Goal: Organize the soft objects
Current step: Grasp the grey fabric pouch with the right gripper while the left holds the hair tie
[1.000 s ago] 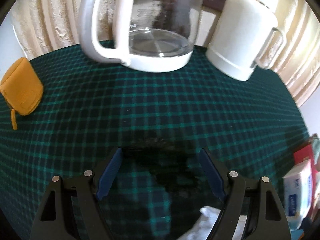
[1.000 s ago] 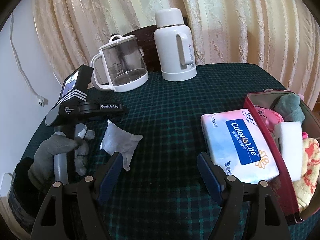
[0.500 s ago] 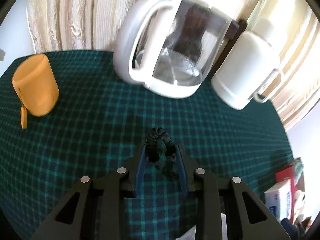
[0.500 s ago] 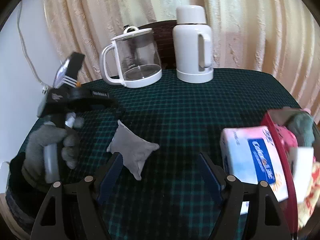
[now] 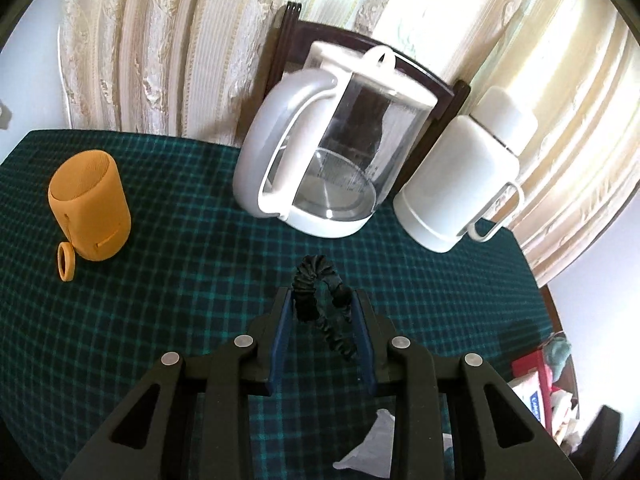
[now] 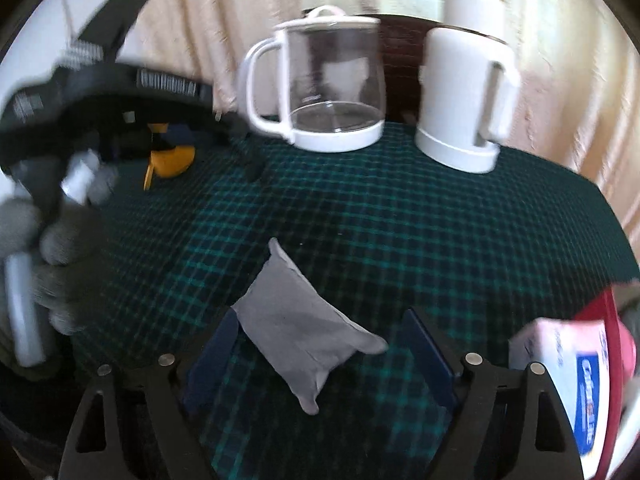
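Observation:
My left gripper is shut on a dark ruffled scrunchie and holds it above the green checked tablecloth. My right gripper is open, its blue pads on either side of a small grey pillow-like pouch that lies on the cloth. The pouch also shows at the bottom of the left wrist view. The red basket of soft things is at the right edge, with a tissue pack against it.
A glass kettle and a white thermos jug stand at the back of the table. An orange cylinder speaker stands at the left. Curtains hang behind. The gloved hand and left gripper body fill the left of the right wrist view.
My left gripper closed on the scrunchie and lifted it off the cloth. My right gripper moved left and forward until the grey pouch lies between its open fingers.

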The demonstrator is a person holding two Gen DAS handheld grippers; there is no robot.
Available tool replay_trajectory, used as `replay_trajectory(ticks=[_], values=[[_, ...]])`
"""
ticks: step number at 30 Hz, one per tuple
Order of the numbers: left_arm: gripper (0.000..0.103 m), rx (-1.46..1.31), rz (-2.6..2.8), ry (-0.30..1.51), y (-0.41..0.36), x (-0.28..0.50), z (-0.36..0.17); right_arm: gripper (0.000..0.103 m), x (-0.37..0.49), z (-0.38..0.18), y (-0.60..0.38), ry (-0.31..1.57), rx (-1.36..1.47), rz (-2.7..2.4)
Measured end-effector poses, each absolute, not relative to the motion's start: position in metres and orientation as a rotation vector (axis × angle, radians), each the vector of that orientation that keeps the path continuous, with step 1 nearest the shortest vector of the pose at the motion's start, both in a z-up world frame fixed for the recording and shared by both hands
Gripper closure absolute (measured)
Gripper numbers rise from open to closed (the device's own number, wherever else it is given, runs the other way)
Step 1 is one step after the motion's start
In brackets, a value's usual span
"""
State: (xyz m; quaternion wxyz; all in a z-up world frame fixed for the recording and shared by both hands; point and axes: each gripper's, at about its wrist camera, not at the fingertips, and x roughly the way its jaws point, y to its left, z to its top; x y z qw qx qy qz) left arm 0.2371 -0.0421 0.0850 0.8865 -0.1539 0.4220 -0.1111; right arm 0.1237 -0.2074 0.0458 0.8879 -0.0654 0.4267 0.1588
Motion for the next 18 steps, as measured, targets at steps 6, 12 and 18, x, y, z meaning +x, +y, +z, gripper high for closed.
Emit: replay_trajectory(ticks=[6, 12, 18], values=[[0.072, -0.332, -0.253, 0.846, -0.04, 0.231, 0.099, 0.015, 0.139, 0.021, -0.196, 0.939, -0.216, 0.347], [0.072, -0.336, -0.267, 0.836, -0.04, 0.228, 0.105, 0.017, 0.143, 0.014, -0.199, 0.96, -0.173, 0.37], [0.072, -0.351, -0.273, 0.849, -0.041, 0.23, 0.103, 0.053, 0.134, 0.014, -0.19, 0.964, -0.181, 0.412]])
